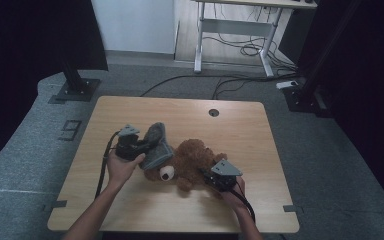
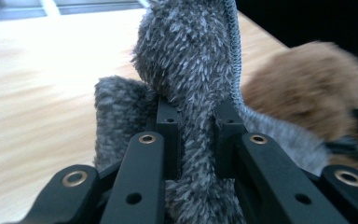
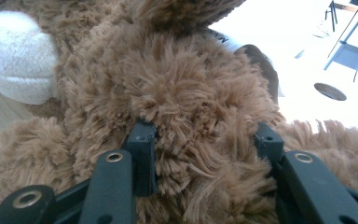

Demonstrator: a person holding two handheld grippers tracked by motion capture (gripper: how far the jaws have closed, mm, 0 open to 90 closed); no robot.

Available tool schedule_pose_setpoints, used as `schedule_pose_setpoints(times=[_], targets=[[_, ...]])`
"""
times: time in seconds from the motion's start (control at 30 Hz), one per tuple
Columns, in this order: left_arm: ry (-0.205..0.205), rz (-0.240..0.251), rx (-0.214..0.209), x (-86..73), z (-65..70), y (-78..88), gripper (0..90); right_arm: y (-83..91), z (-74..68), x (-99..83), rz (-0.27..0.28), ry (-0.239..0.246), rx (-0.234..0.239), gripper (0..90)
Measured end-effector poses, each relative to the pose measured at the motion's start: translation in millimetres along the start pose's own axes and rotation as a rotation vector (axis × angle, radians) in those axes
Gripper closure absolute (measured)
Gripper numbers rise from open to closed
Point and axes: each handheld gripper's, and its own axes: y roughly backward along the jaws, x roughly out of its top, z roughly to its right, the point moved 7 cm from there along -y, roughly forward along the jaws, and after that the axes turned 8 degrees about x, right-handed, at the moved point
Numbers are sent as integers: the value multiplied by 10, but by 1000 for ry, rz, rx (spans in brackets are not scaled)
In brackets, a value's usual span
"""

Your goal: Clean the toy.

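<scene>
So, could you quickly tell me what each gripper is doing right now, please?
Left gripper: closed on the grey knitted hat.
Right gripper: closed on the brown teddy bear.

A light wooden table [image 1: 130,210] stands on a grey carpet floor [image 1: 25,145]. Behind it is a white desk frame [image 1: 230,30] with black cables [image 1: 240,50] under it. Dark stands [image 1: 75,80] rise at both sides, maybe holding curtains. The back wall [image 1: 130,25] is pale.
</scene>
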Motion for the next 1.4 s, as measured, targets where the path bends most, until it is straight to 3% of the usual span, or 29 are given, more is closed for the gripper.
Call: schedule_pose_setpoints(times=[0.07, 0.2, 0.43, 0.47, 0.5, 0.57, 0.63, 0.77, 0.83, 0.87, 0.9, 1.03, 1.2, 1.4], targets=[[-19, 4, -43, 89, 211, -61, 767, 1, -2, -1, -1, -1, 1, 546], [-66, -4, -91, 189, 564, -185, 767, 1, 1, 0, 0, -1, 1, 545], [-148, -8, -184, 223, 1195, -408, 768, 1, 7, -1, 2, -6, 9, 545], [-175, -15, -185, 215, 1315, -460, 768, 0, 5, -1, 3, -7, 10, 545], [-175, -15, -185, 215, 1315, -460, 768, 0, 5, -1, 3, -7, 10, 545], [-215, -29, -137, 194, 1372, -545, 767, 1, 2, -3, 3, -8, 10, 545], [-218, -58, -99, 157, 1353, -639, 768, 2, 1, -4, 4, -7, 10, 545], [-194, -69, -83, 76, 1219, -687, 771, -1, 1, -7, 2, -2, 7, 545], [-181, -60, -79, 52, 1118, -655, 771, -3, 0, -8, 3, -1, 7, 545], [-169, -54, -64, 29, 991, -602, 771, -4, -1, -9, 3, 1, 9, 545], [-169, -54, -64, 29, 991, -602, 772, -4, -1, -9, 3, 1, 9, 545], [-139, -50, -19, -30, 675, -485, 771, -3, 0, -11, 7, -1, 12, 545], [-54, -45, -6, -109, 273, -339, 769, 0, -2, -14, 8, -3, 19, 545], [-37, -20, 18, -147, 90, -195, 769, 0, -9, -15, 7, -5, 13, 545]])
